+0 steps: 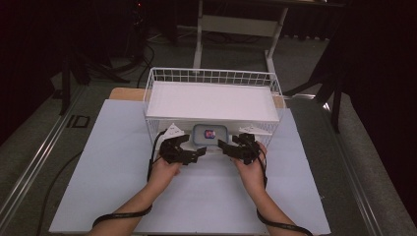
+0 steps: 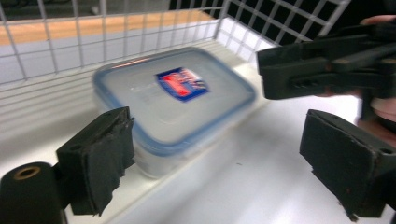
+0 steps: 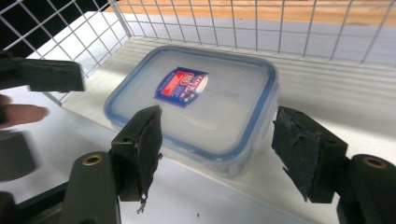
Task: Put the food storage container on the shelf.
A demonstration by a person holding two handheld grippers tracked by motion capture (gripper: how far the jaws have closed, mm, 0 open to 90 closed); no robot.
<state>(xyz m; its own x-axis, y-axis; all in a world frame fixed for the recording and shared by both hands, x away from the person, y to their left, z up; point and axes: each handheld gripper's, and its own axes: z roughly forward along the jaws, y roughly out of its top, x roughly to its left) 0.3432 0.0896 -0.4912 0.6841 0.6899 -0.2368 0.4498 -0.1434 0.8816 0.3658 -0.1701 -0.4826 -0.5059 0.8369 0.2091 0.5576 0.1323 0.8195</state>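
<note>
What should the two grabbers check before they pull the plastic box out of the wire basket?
1. Left gripper open wide enough for the box: ok.
2. Right gripper open, jaws either side of the box's near end: ok.
3. Lid sitting flat on the box: ok.
4. Lid locked shut: cannot tell.
5. Front of the wire basket open toward the hands: ok.
6. Grippers apart from each other: ok, though close.
</note>
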